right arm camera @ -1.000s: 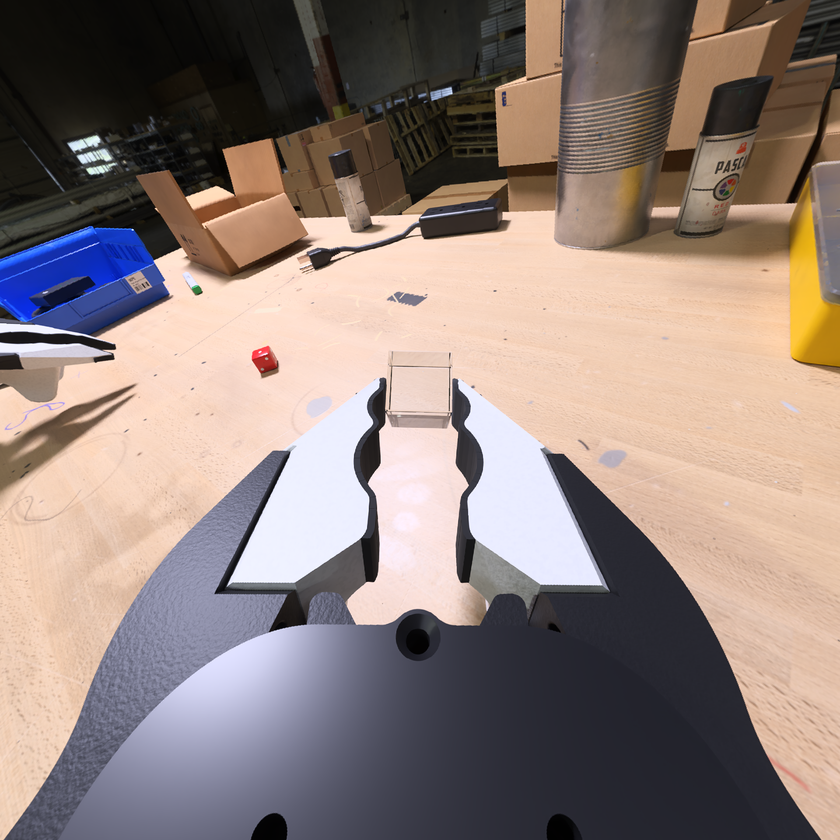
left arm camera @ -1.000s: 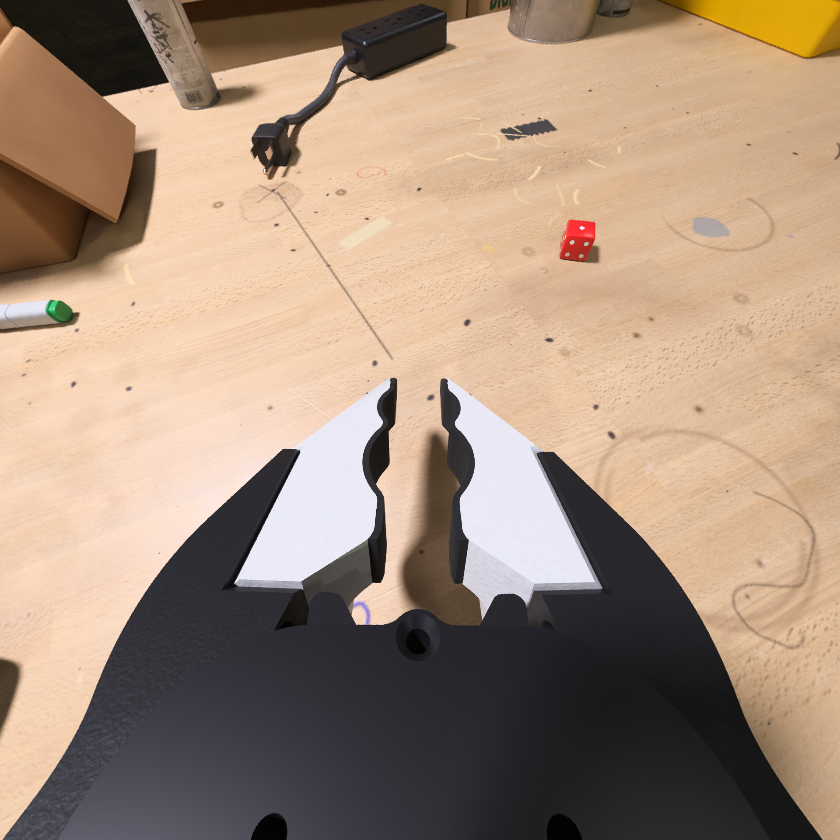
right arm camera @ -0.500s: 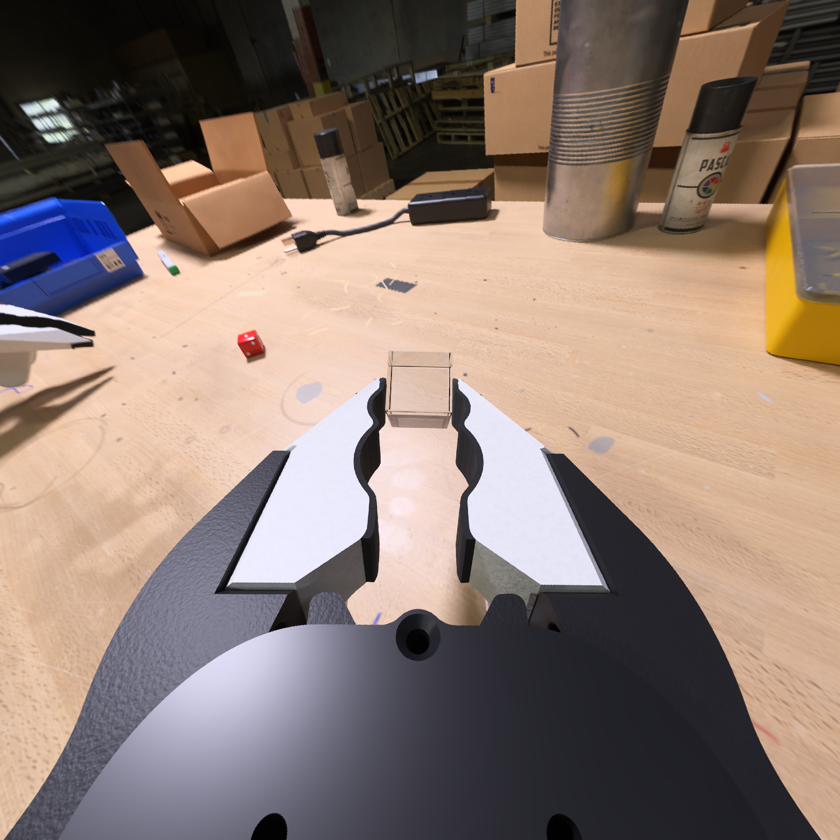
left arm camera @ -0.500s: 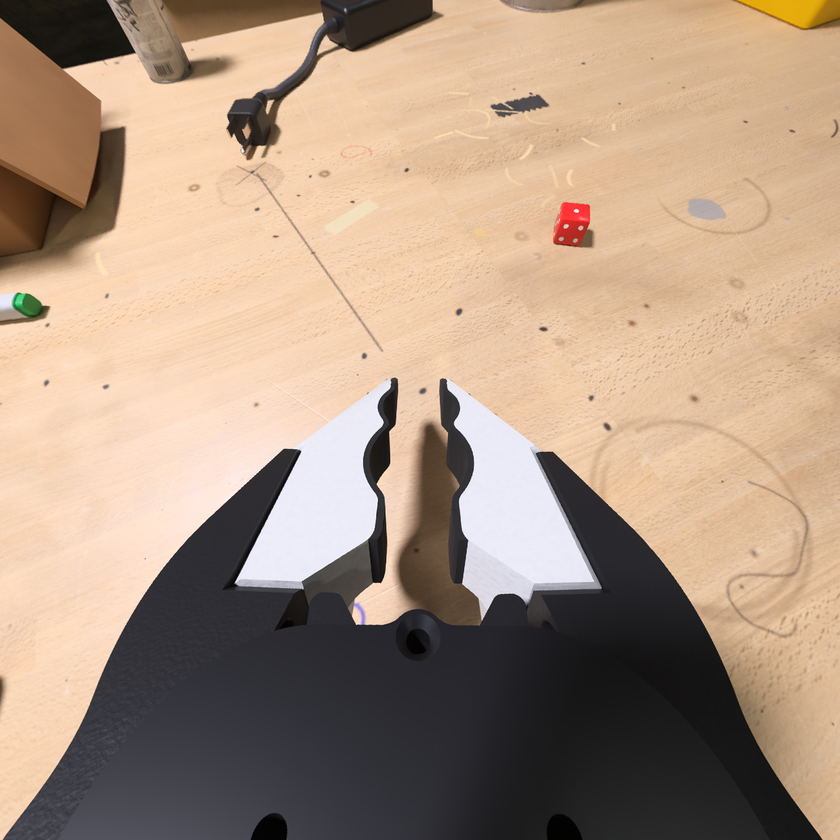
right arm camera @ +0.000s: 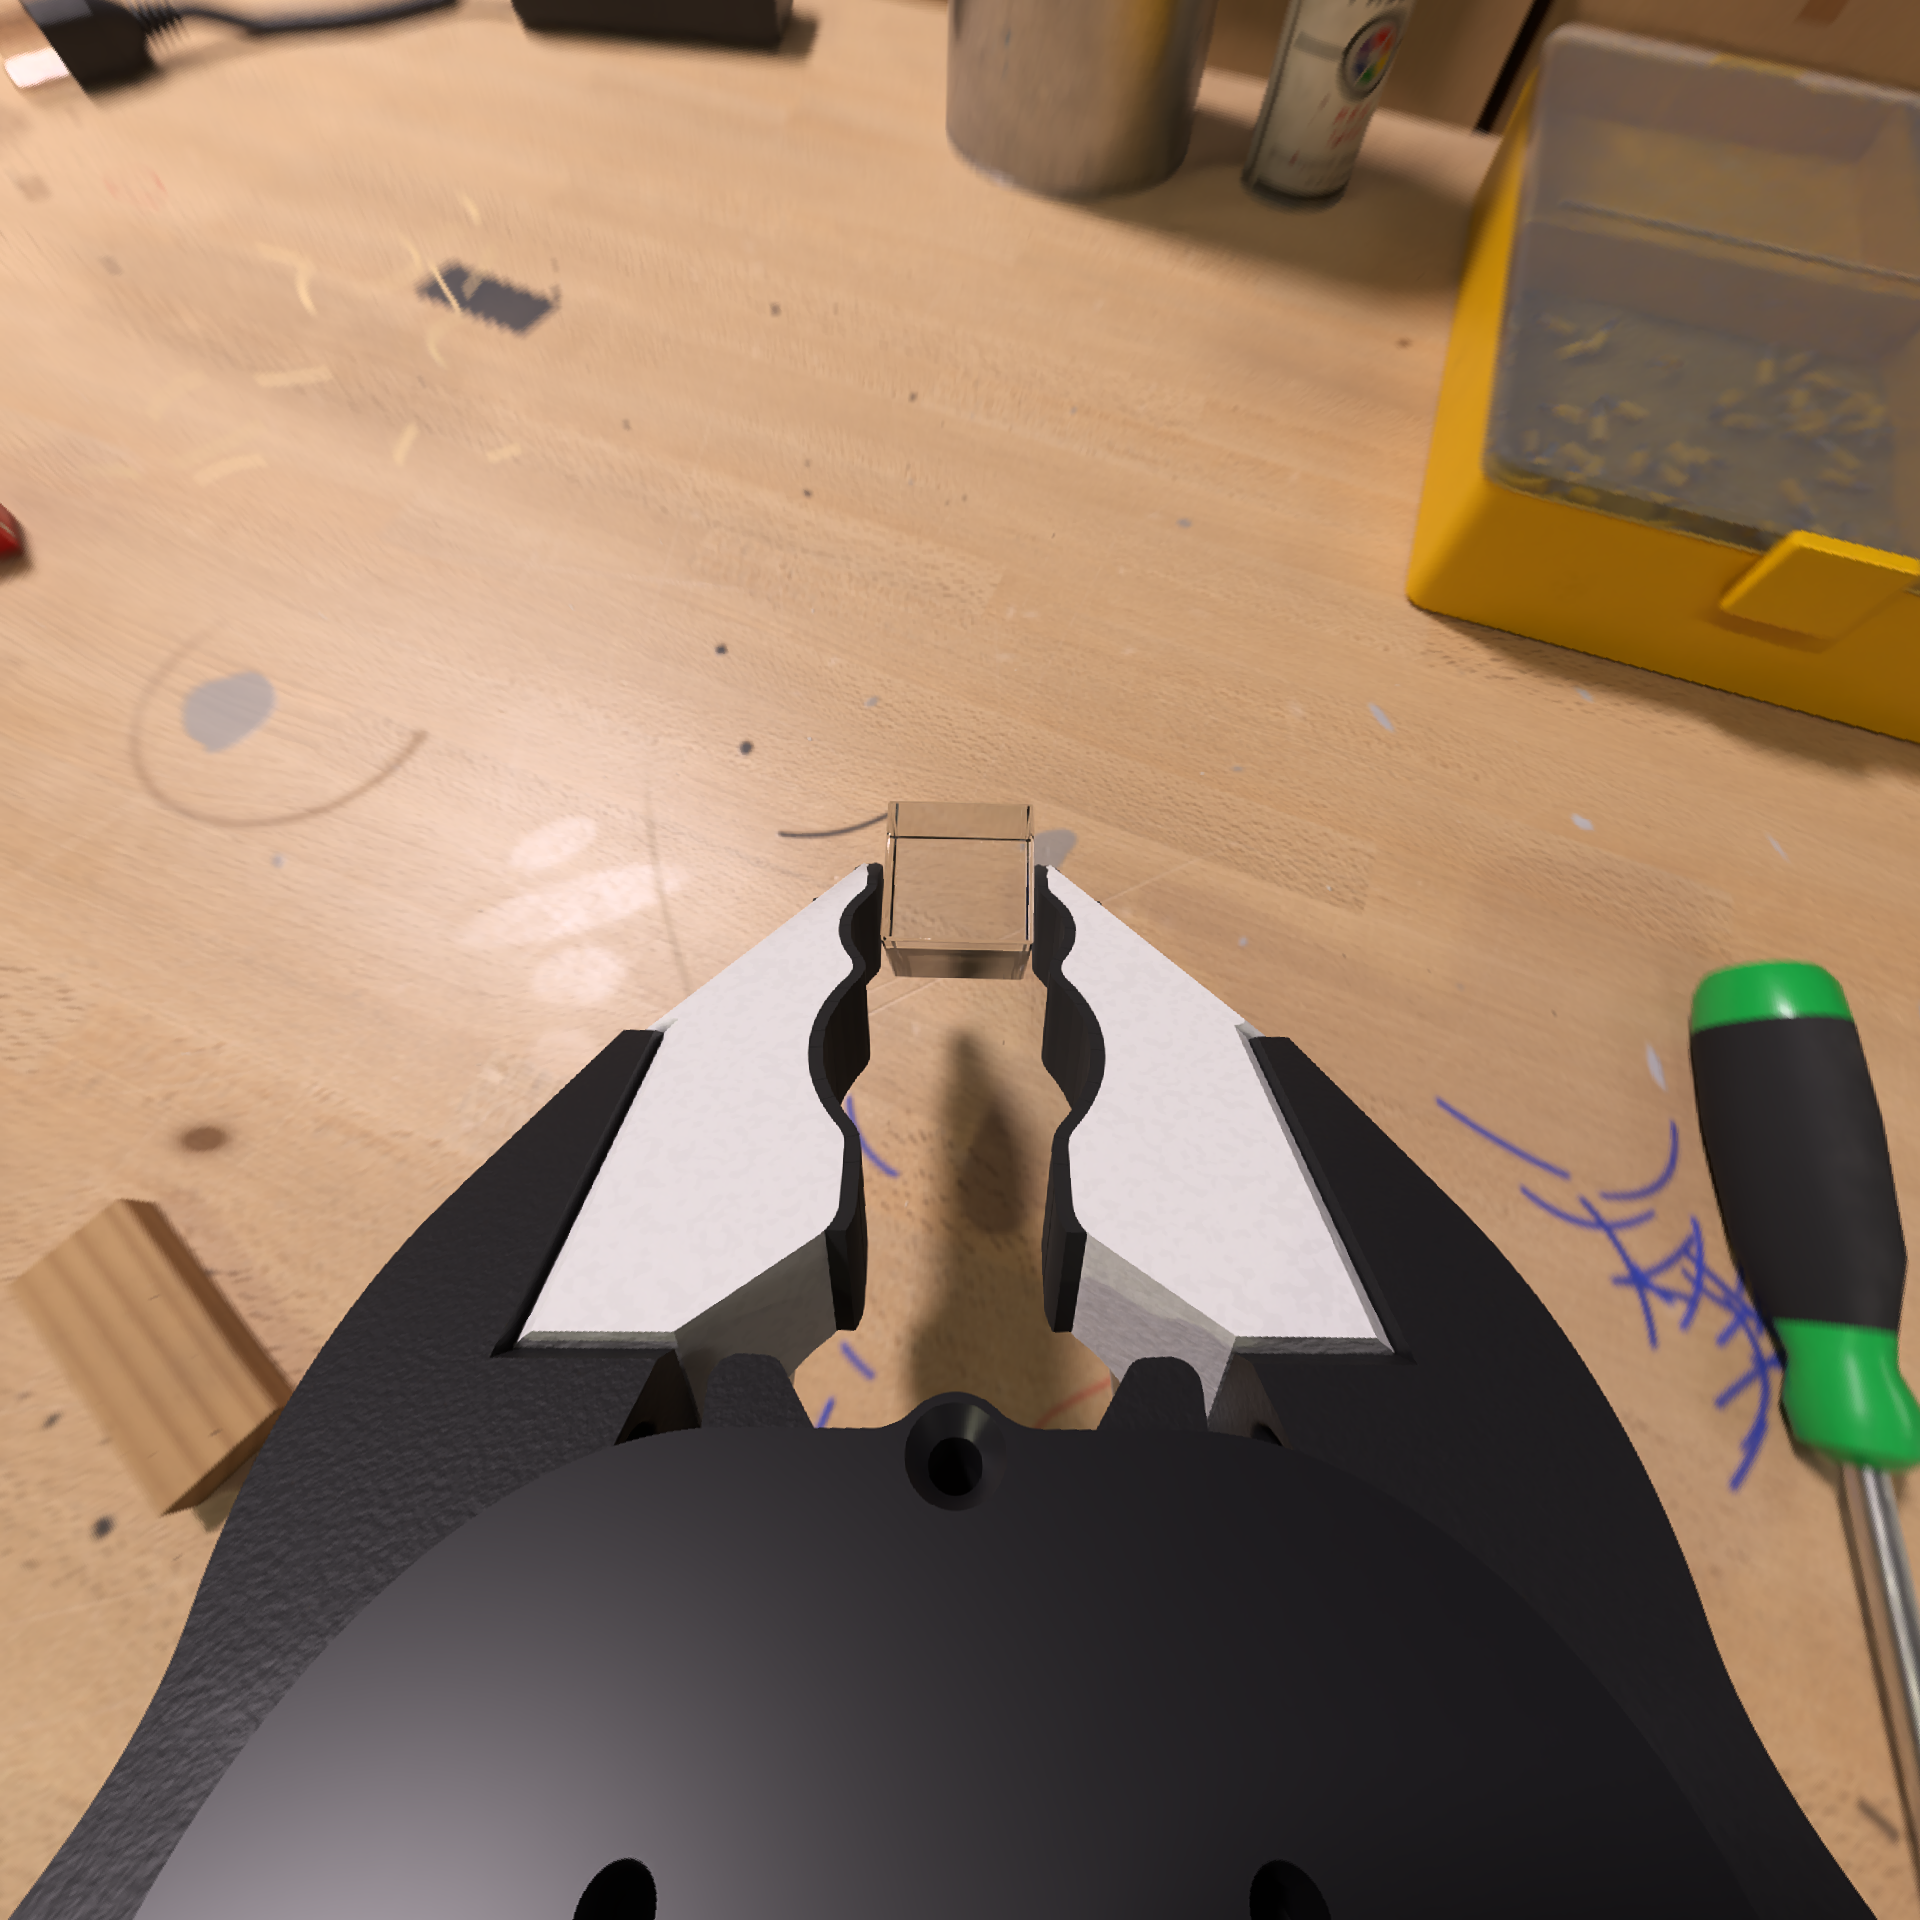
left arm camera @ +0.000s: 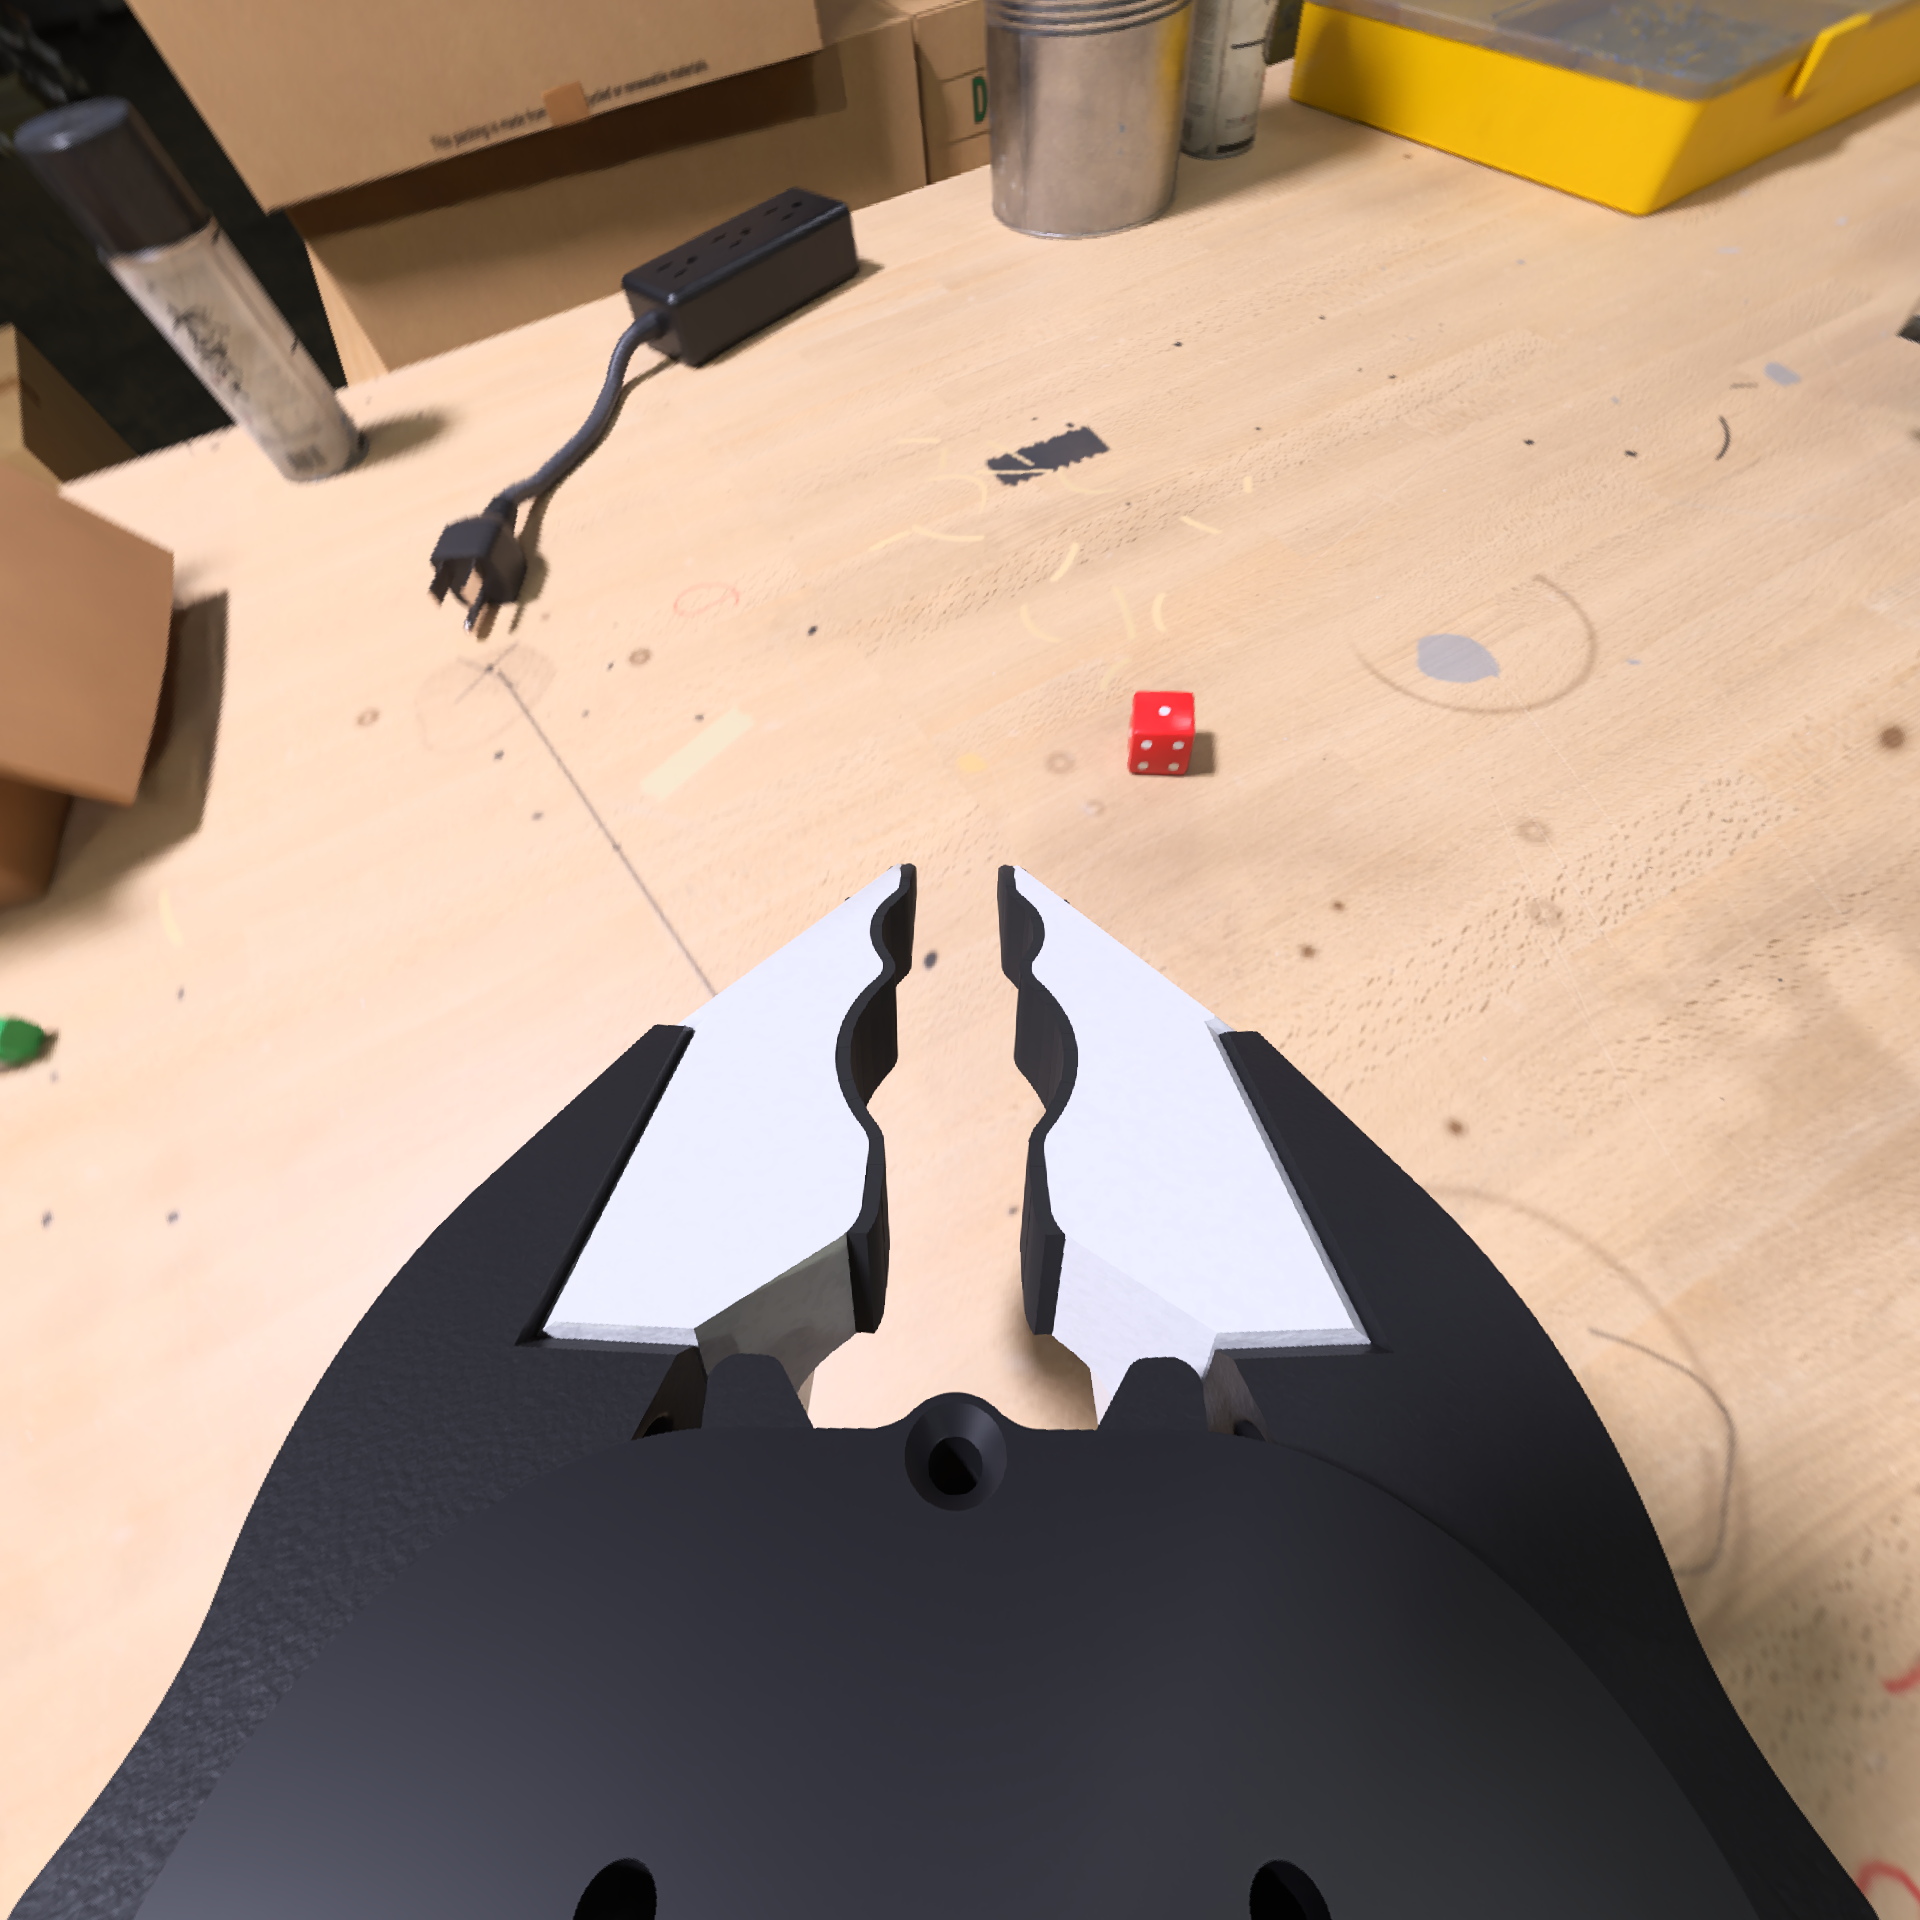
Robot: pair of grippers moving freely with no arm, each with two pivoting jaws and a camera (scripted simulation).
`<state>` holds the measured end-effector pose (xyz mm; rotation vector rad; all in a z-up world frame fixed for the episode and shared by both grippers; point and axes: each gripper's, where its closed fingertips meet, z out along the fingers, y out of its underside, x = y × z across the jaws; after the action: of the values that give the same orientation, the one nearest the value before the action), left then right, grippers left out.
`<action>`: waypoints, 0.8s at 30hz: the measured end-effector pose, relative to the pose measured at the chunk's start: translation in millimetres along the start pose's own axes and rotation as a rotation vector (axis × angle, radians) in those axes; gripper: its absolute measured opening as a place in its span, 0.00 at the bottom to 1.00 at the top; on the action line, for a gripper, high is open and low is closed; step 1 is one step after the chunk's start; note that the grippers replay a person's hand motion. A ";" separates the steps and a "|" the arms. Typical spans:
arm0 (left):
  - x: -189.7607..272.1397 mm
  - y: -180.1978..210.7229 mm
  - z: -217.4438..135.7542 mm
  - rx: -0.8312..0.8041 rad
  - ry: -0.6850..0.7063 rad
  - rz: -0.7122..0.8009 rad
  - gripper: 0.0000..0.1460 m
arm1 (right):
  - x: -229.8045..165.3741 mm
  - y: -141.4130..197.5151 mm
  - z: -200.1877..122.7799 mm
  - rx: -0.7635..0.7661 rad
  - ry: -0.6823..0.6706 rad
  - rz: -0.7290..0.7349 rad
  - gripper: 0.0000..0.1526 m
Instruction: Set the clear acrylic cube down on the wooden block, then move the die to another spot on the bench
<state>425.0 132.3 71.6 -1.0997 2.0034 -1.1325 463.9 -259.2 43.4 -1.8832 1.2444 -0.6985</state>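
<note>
Left wrist view
Left gripper (left arm camera: 956, 883): white fingers with wavy black inner edges, set slightly apart, nothing between them, above the bare worktop (left arm camera: 1455, 987).
Die (left arm camera: 1161, 734): small red cube with white pips, resting on the worktop ahead and a little right of the fingertips, well apart from them.
Power strip (left arm camera: 740, 272): black block with a grey cord ending in a plug (left arm camera: 480, 561) lying loose on the wood.
Spray can (left arm camera: 197, 301): tilted by the lens, dark cap; its label is too blurred to make out.
Metal tin (left arm camera: 1086, 114): dull grey cylinder, top cut off by the frame.
Yellow case (left arm camera: 1600, 114): plastic, with a clear lid, partly out of frame.
Cardboard boxes (left arm camera: 499, 94): brown, printed lines too small to tell.
Green cap (left arm camera: 21, 1039): only its tip shows at the left edge.

Right wrist view
Right gripper (right arm camera: 958, 883): fingertips clamped on the clear cube (right arm camera: 958, 894), held off the worktop (right arm camera: 935, 468); the grain shows through its glassy faces.
Wooden block (right arm camera: 145, 1340): pale, ridged grain, low left, partly hidden behind the black gripper body.
Screwdriver (right arm camera: 1808, 1195): green and black handle, steel shaft cut off at the right edge, lying over blue scribbles.
Yellow box (right arm camera: 1662, 499): clear lid, small pieces blurred inside.
Red sliver (right arm camera: 8, 535): cut off at the left edge, too little showing to identify.
Background cans (right arm camera: 1070, 94): blurred, tops cut off.
</note>
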 end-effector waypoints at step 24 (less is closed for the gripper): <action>29.7 -23.4 19.8 0.016 0.067 0.092 0.10 | -30.0 -23.1 -2.5 0.076 -0.161 -0.097 0.18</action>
<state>434.8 91.7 80.4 -0.9632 2.0702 -1.1501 462.5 -226.8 62.9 -1.9070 1.0176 -0.6228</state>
